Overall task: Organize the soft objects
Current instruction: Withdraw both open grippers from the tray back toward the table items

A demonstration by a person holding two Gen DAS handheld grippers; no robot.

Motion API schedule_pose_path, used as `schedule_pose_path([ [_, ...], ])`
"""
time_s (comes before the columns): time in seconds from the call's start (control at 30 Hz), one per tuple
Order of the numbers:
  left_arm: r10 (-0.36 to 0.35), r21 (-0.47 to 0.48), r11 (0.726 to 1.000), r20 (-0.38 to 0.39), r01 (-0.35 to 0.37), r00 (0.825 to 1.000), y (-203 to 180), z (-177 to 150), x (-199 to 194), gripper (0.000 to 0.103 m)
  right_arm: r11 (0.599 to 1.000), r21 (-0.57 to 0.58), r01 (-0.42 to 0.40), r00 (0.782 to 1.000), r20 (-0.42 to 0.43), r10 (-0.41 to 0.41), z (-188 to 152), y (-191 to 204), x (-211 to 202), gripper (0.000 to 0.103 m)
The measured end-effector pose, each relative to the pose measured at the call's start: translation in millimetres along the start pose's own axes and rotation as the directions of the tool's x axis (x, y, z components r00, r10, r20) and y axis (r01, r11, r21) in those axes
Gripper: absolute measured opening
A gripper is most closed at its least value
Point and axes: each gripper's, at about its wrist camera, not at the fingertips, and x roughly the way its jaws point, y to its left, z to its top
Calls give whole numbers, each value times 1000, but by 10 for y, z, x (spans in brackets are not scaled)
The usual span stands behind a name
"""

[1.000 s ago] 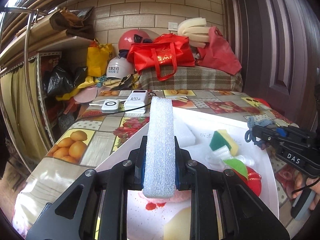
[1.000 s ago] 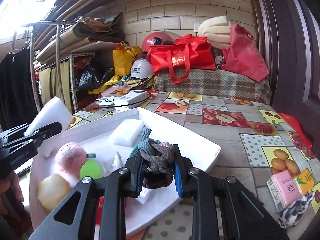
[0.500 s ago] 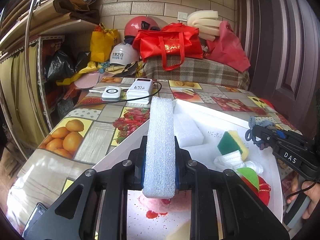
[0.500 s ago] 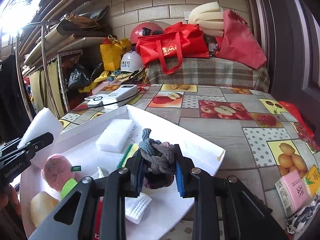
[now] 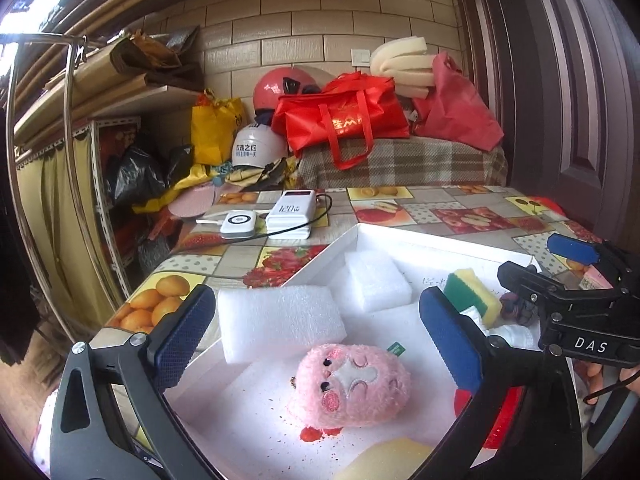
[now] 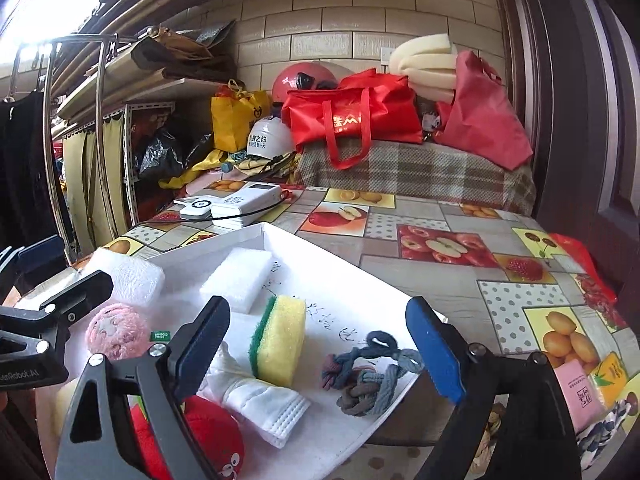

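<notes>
Two hand-held grippers hover over a white tray point(image 5: 360, 232) on a bench covered in fruit-print cloth, and both are letting go of soft things. The left gripper point(image 5: 316, 332) has its jaws wide and opening; the white foam block point(image 5: 280, 320) lies between them, apart from both pads, its left end propped on the tray's near rim and the rest tilting inward. The right gripper point(image 6: 320, 344) also has jaws wide and opening; the knotted grey-blue rope point(image 6: 368, 376) lies on the tray near its right edge, between the jaws and slightly nearer the right one, touching neither.

To finish this release well, each gripper would best draw straight back and up, so that no pad catches the foam or the rope. The foam block looks likely to tip off the rim if nudged, so the left side needs the more care.

Already in the tray are a pink plush toy point(image 5: 352, 384), a yellow and green sponge point(image 6: 280, 344), a smaller white foam pad point(image 6: 238, 276), a folded white cloth point(image 6: 256, 400) and a red plush point(image 6: 212, 432)
</notes>
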Motion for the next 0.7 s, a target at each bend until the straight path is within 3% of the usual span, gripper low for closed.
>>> schedule_pose_path([
  [0.47, 21, -43, 999, 53, -19, 998, 40, -14, -136, 103, 1000, 25, 7, 998, 56, -8, -22, -38, -116, 96],
  [0.7, -31, -50, 998, 50, 33, 998, -75, -48, -271, 103, 1000, 22, 1, 997, 71, -2, -52, -29, -205, 97],
])
